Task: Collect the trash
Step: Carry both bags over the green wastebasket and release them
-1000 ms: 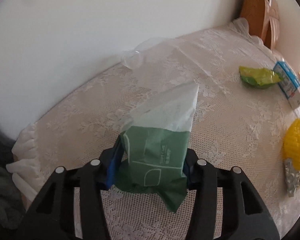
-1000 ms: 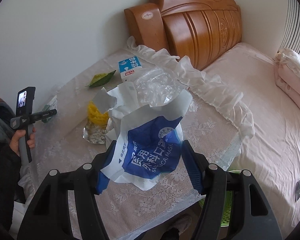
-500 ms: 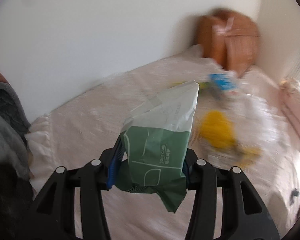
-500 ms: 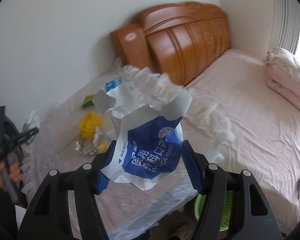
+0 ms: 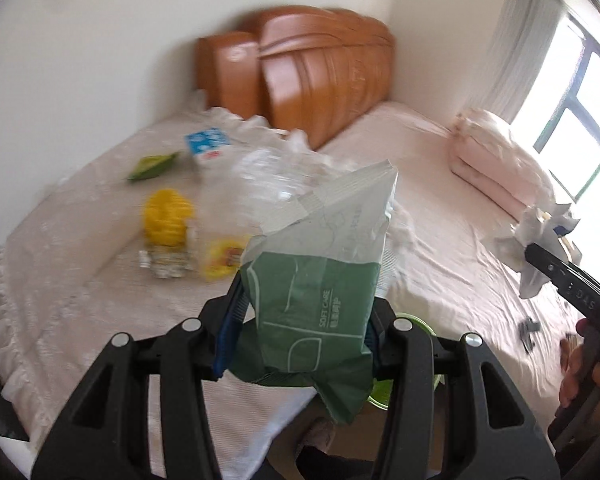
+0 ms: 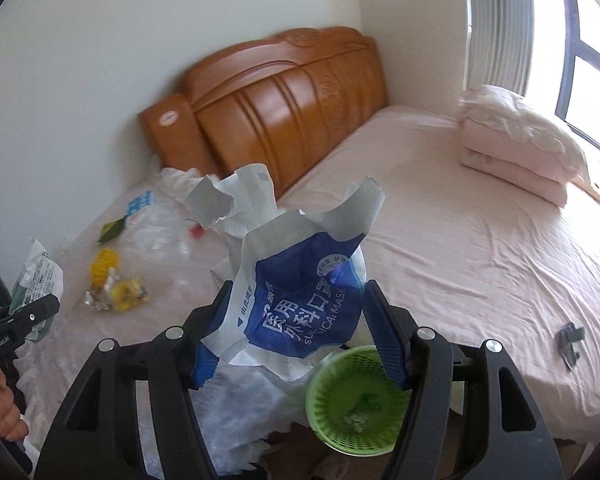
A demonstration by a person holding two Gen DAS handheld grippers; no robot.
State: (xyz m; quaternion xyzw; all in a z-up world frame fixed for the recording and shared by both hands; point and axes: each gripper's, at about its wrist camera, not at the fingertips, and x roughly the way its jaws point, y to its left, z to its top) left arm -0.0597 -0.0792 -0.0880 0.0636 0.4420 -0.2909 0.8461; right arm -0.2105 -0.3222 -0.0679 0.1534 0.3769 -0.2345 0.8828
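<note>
Above the bedside floor, both grippers carry trash toward a green basket (image 6: 358, 398) that sits low beside the bed (image 6: 460, 248).

Right gripper (image 6: 296, 320): jaws pinching a torn blue-and-white mask packet (image 6: 300, 300), held upright w/ its ragged open top pointing up. Right wrist view shows the basket just below and slightly right of that packet, partly behind the right finger; a few scraps already lie in it. So the right side looks nearer the basket, and a drop calls for a small shift right and down, approx over the rim.

Left gripper (image 5: 304, 320): jaws pinching a green-and-white tissue pack (image 5: 320, 280), long axis upright, leaning a bit right. Left wrist view shows only a sliver of basket rim (image 5: 382, 394) peeking from under the pack, so this one also hangs near it, further back.

More trash waits on the lace-covered table (image 5: 80, 280): yellow wrapper (image 5: 168, 220), blue carton (image 5: 206, 146), green wrapper (image 5: 152, 166), clear plastic (image 5: 260, 176). Well apart from both grippers.

Task looks partway done, judging by what's left.
</note>
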